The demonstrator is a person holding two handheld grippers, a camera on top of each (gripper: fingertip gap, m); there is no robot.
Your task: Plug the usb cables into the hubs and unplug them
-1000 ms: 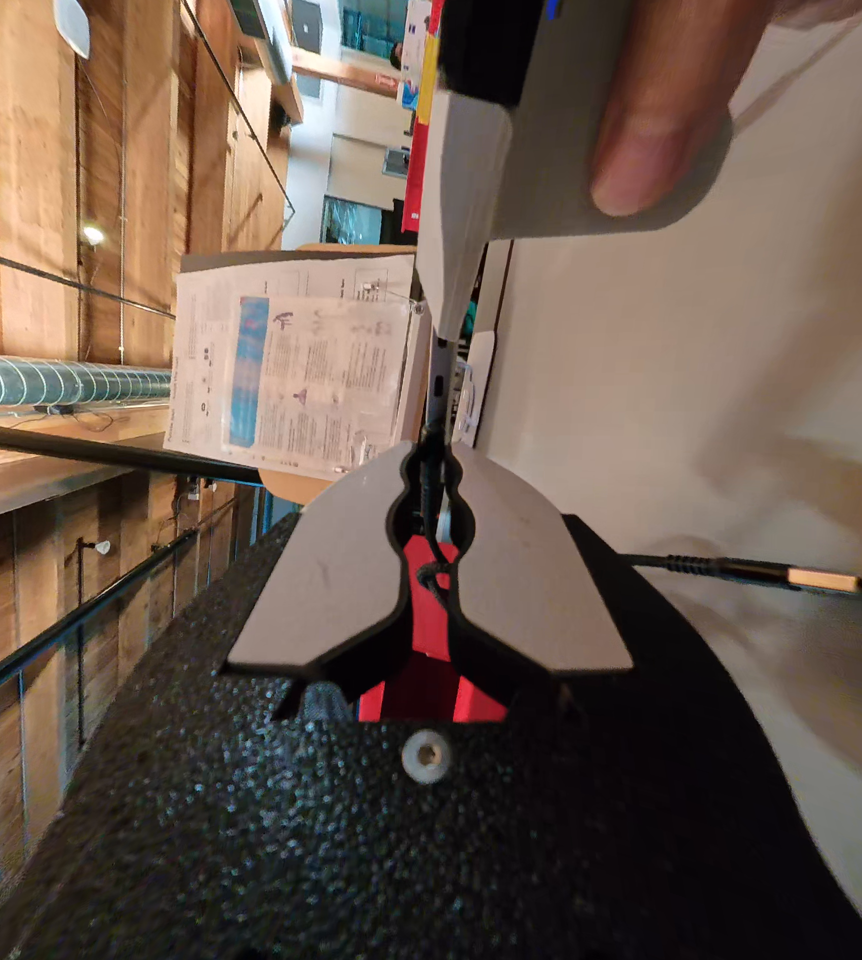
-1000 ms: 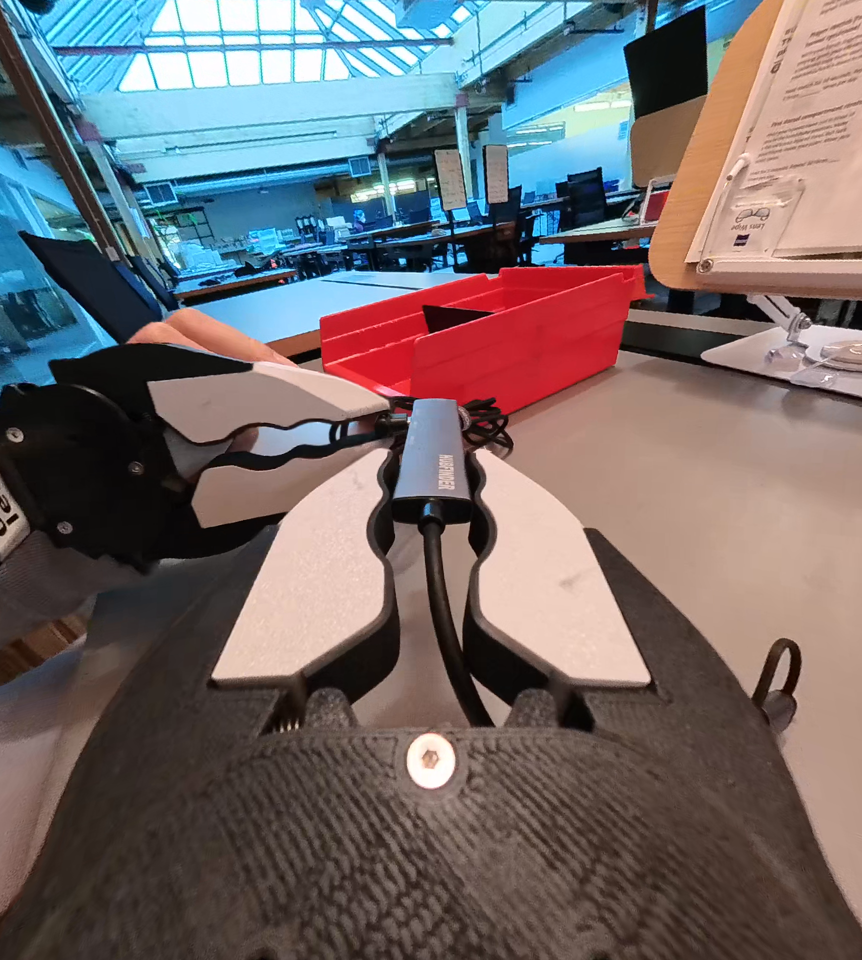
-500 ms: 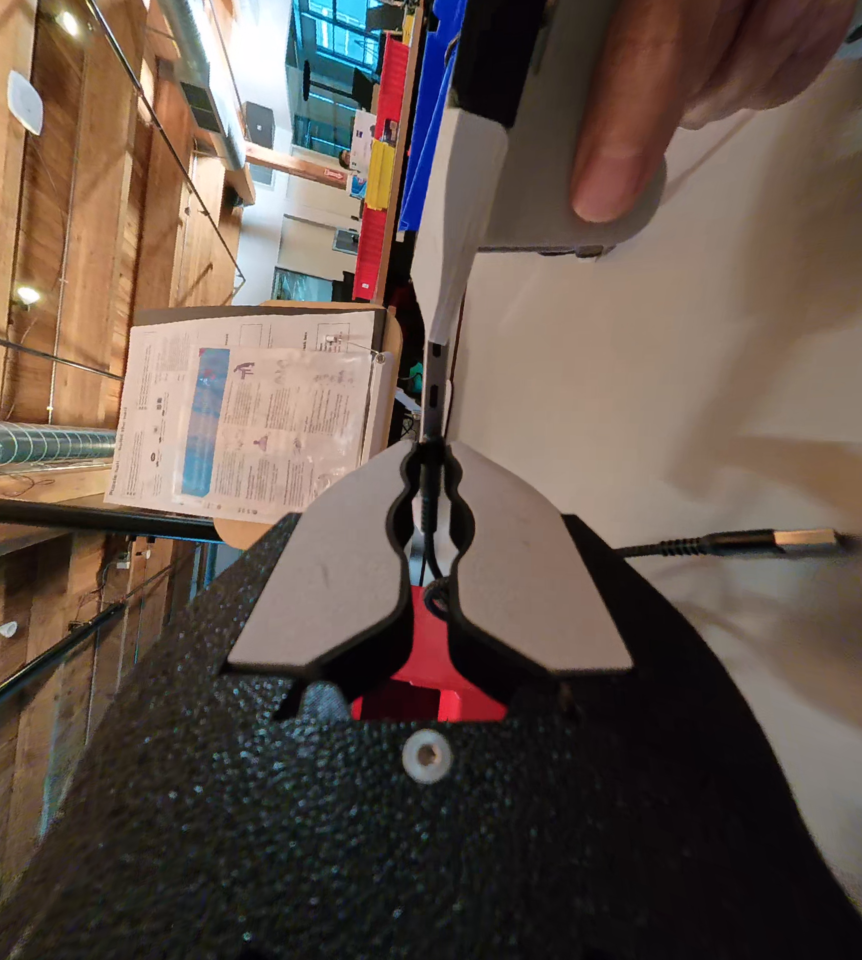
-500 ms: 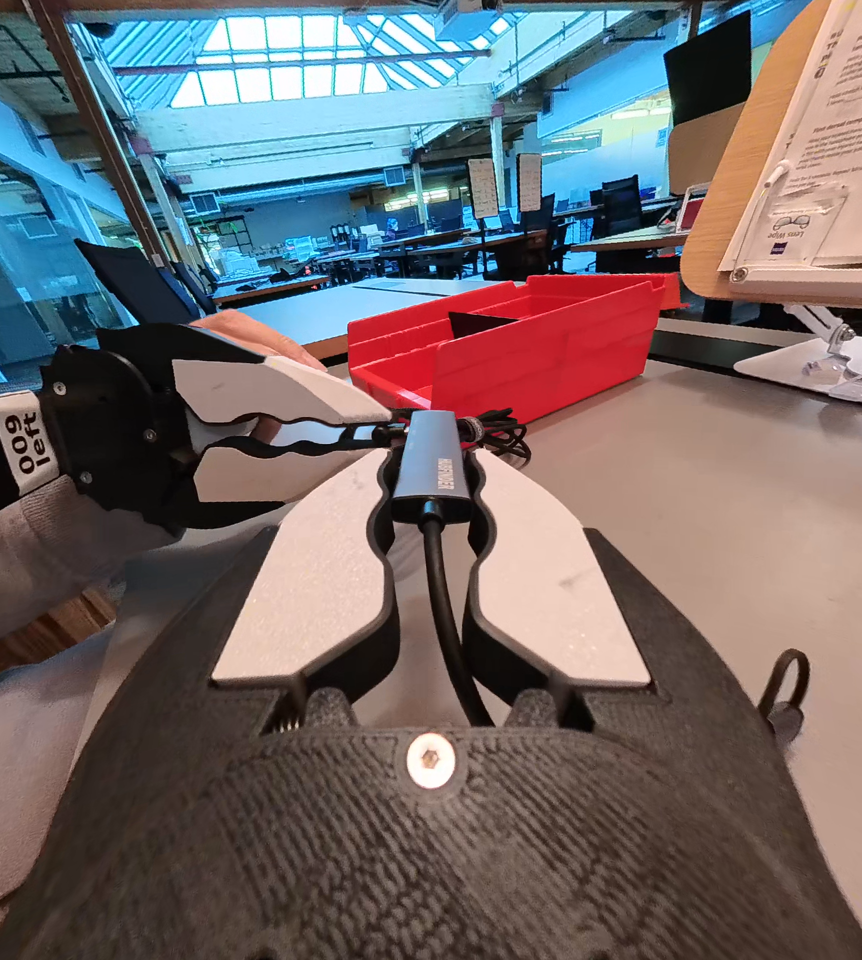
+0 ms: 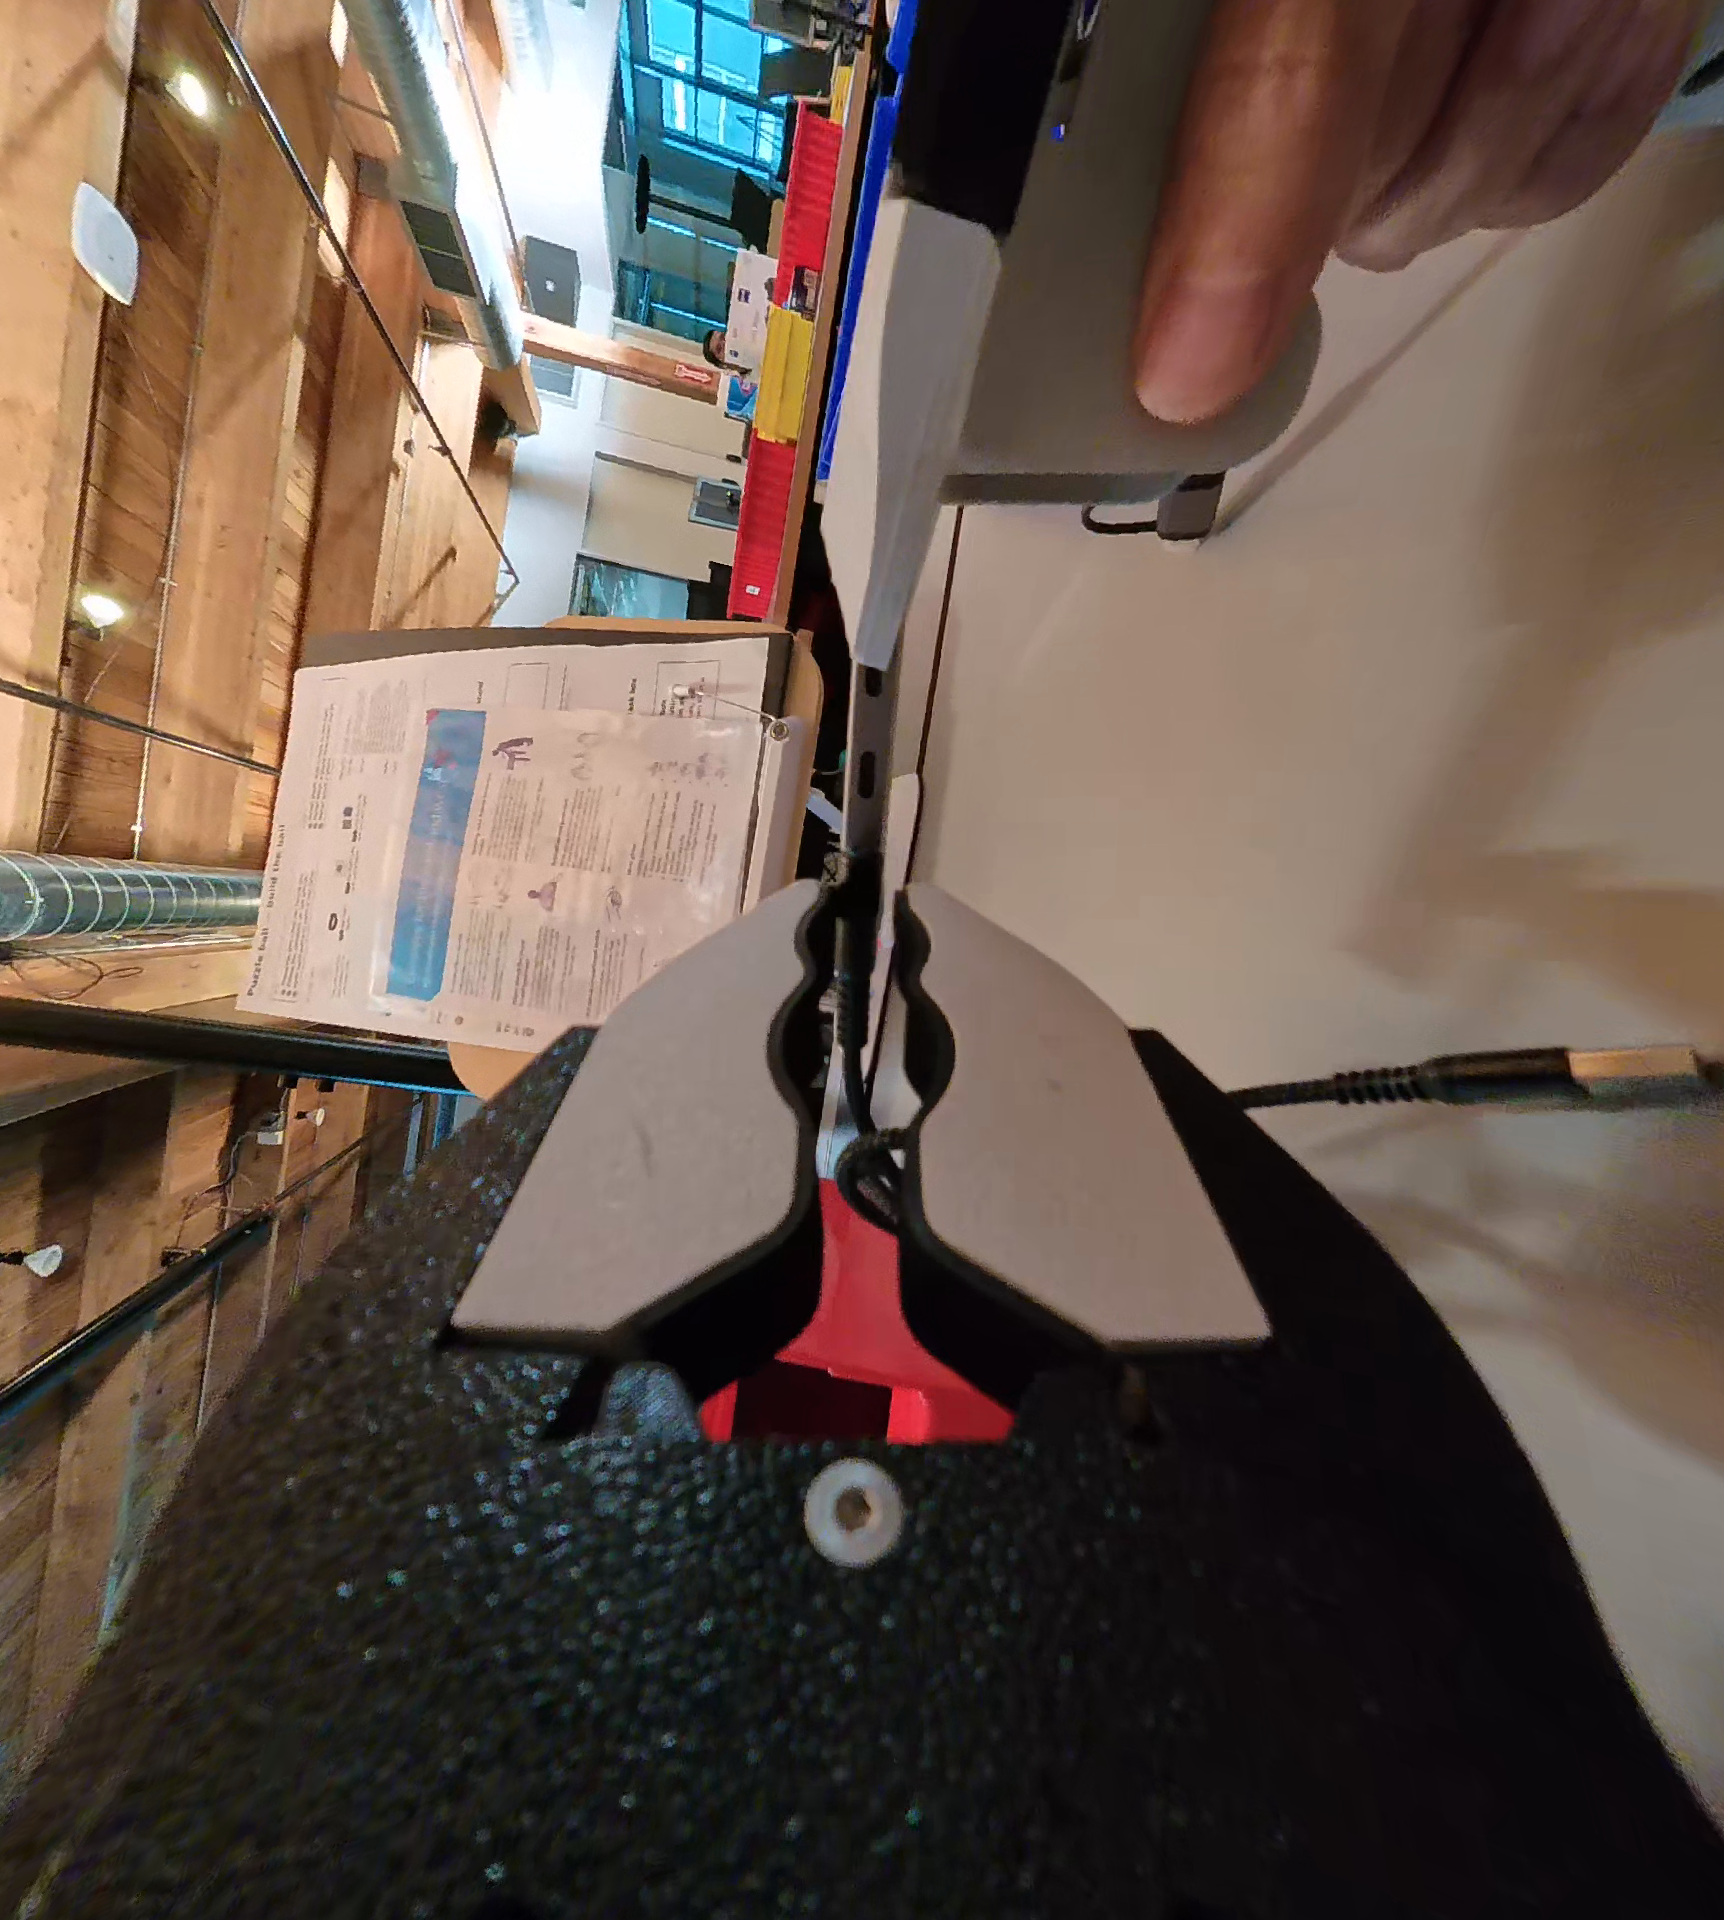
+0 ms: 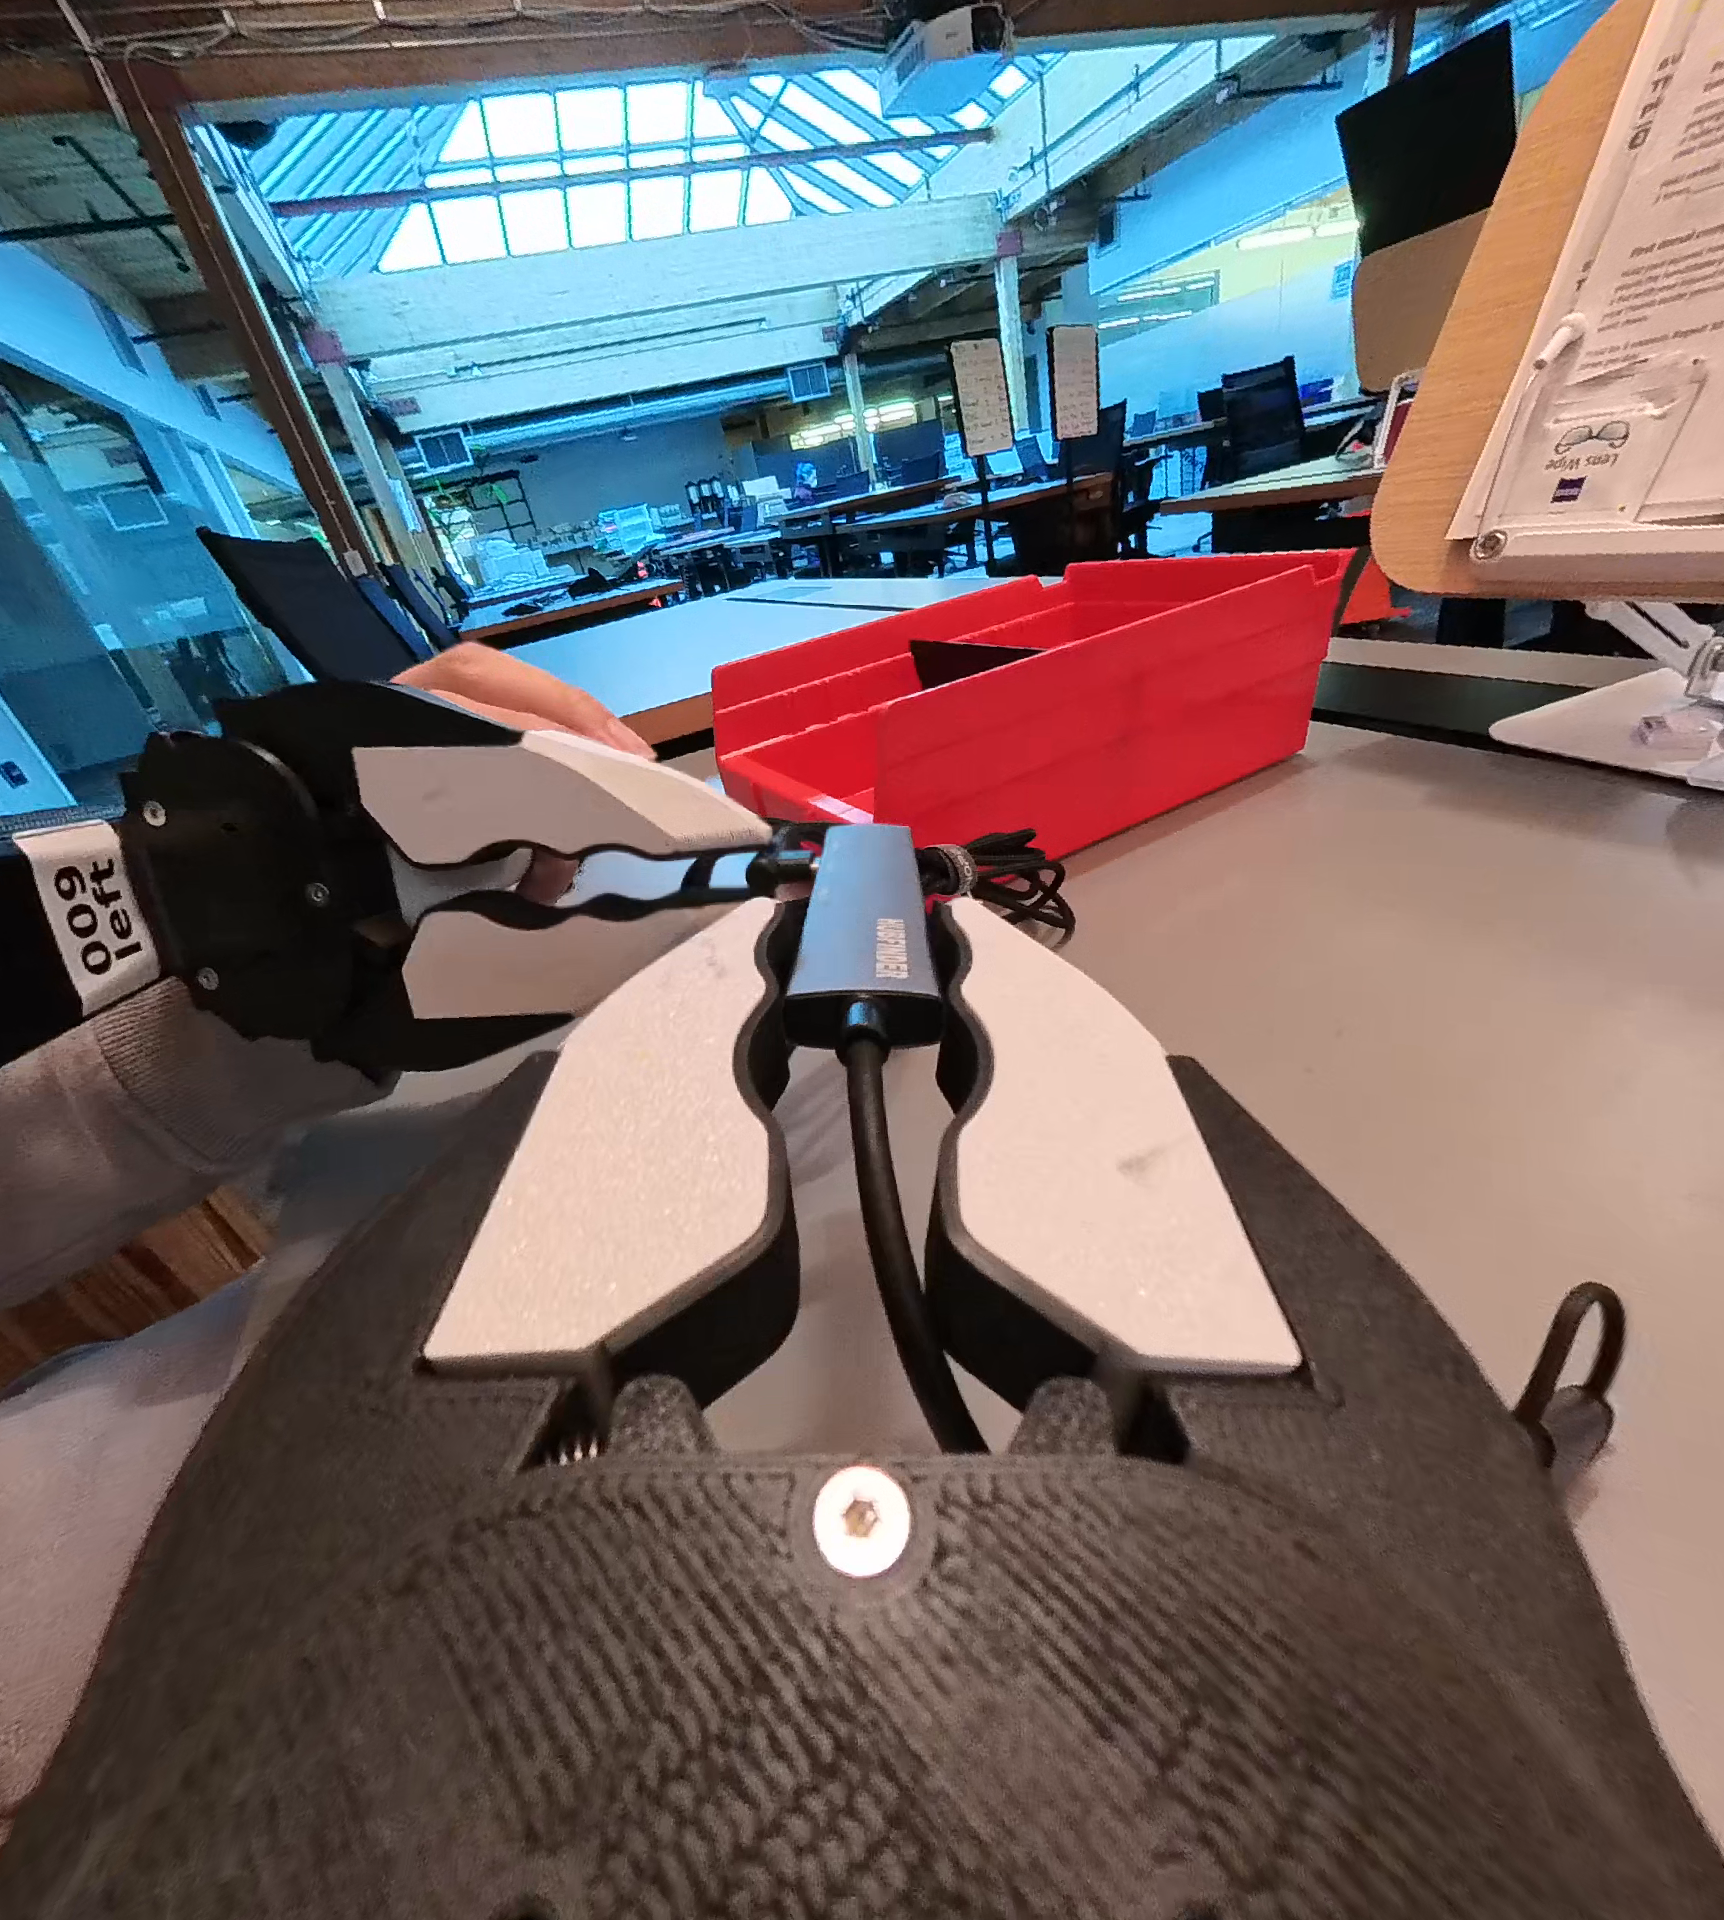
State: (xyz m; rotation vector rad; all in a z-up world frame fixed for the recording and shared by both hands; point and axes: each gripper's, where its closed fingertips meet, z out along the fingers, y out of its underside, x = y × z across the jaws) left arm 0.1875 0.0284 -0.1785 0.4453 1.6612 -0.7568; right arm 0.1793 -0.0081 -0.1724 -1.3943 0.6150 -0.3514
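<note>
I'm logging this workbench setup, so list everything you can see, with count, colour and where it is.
hub: one, dark grey, clamped between the right tongs, its black lead running back toward the camera
plug: one, black, at the hub's left side, pinched in the left tongs
cable bundle: one, black, coiled on the table just past the hub
loose plug: one, metal tip on a black cable, lying free on the table
bin: one, red, on the table behind the hub
table: one, grey, under everything
board: one, wooden, holding white sheets, on a stand at the right
left tongs: one pair, white and black, closed on the plug
right tongs: one pair, white and black, closed on the hub
</note>
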